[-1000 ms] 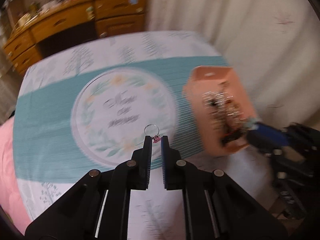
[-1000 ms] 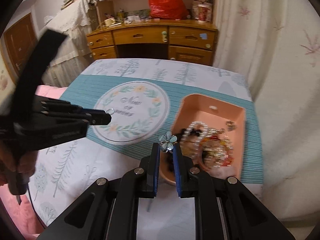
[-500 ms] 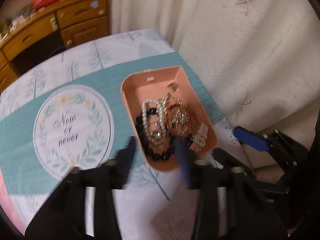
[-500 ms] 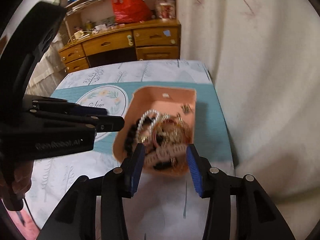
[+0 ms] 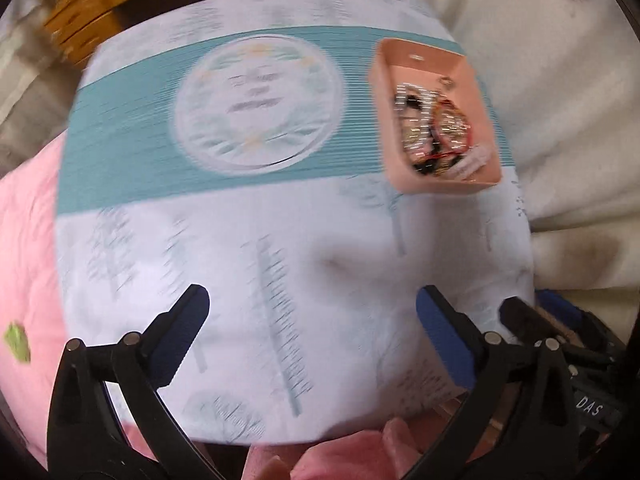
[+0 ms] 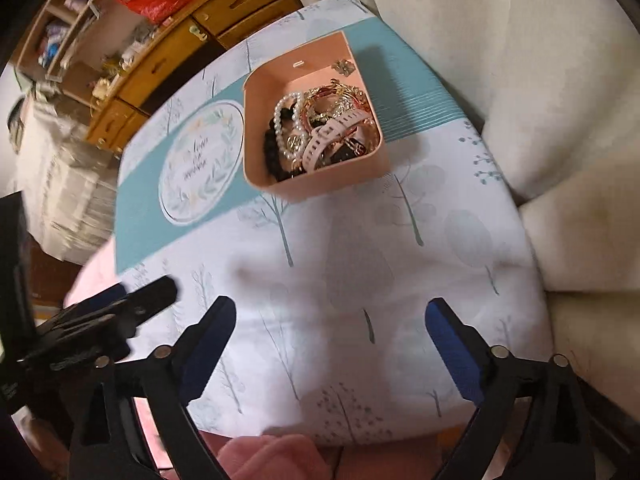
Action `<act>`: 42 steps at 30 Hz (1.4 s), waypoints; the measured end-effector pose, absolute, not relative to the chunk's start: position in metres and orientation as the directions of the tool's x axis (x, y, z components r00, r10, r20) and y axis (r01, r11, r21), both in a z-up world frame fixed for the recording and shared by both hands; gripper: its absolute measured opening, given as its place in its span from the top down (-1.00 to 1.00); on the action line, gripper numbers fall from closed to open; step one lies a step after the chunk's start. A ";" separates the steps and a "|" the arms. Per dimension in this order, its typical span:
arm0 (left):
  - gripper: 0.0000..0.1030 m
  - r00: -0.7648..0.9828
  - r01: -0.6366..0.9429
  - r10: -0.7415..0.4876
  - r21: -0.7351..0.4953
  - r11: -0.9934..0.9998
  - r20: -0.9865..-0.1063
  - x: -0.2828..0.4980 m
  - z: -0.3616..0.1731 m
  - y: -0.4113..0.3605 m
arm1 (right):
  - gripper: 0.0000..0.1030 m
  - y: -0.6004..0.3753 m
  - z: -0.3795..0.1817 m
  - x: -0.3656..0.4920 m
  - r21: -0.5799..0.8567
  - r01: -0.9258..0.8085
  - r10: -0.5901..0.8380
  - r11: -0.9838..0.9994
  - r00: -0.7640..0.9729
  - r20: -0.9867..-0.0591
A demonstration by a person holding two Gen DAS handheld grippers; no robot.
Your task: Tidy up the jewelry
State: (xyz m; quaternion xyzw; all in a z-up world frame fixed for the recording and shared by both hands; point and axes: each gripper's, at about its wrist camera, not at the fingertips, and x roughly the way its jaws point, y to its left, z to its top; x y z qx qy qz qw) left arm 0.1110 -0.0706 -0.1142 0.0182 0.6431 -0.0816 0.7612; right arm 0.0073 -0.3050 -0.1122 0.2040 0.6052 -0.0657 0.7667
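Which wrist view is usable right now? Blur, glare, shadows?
Left wrist view: heavy motion smear; the pink plastic jewelry tray and round wreath print on the tablecloth streak sideways. Right wrist view: sharp at centre; the white pearl bracelet is readable, the tray casts a soft shadow, only the left edge blurs. No glare.

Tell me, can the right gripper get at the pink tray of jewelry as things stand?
Probably yes. The right gripper, its jaws opening and empty, hangs over bare tablecloth; nothing lies between it and the pink tray.

Home bedroom, wooden dresser (image 6: 188, 52) with cluttered shelves, pink bedding (image 5: 28, 248), printed tablecloth (image 6: 360, 280)
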 end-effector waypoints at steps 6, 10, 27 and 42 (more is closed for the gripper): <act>-0.99 0.289 0.059 -0.057 -0.042 0.997 -0.956 0.070 -0.067 -0.021 | -0.99 -0.258 -0.071 -0.002 0.196 0.197 0.123 0.961 0.329 -0.936; -0.99 0.377 0.040 -0.070 -0.059 0.997 -0.924 0.053 -0.034 -0.006 | -0.99 -0.226 -0.032 -0.003 0.228 0.062 0.191 0.972 0.358 -0.914; -0.99 0.504 0.039 -0.094 -0.086 0.996 -0.859 0.017 0.003 0.004 | -0.99 -0.172 0.032 -0.059 0.111 0.004 0.096 0.994 0.475 -0.875; -0.99 0.525 0.073 -0.080 -0.049 0.996 -0.848 0.010 0.007 -0.010 | -0.99 -0.180 0.029 -0.063 0.105 0.019 0.082 0.994 0.494 -0.866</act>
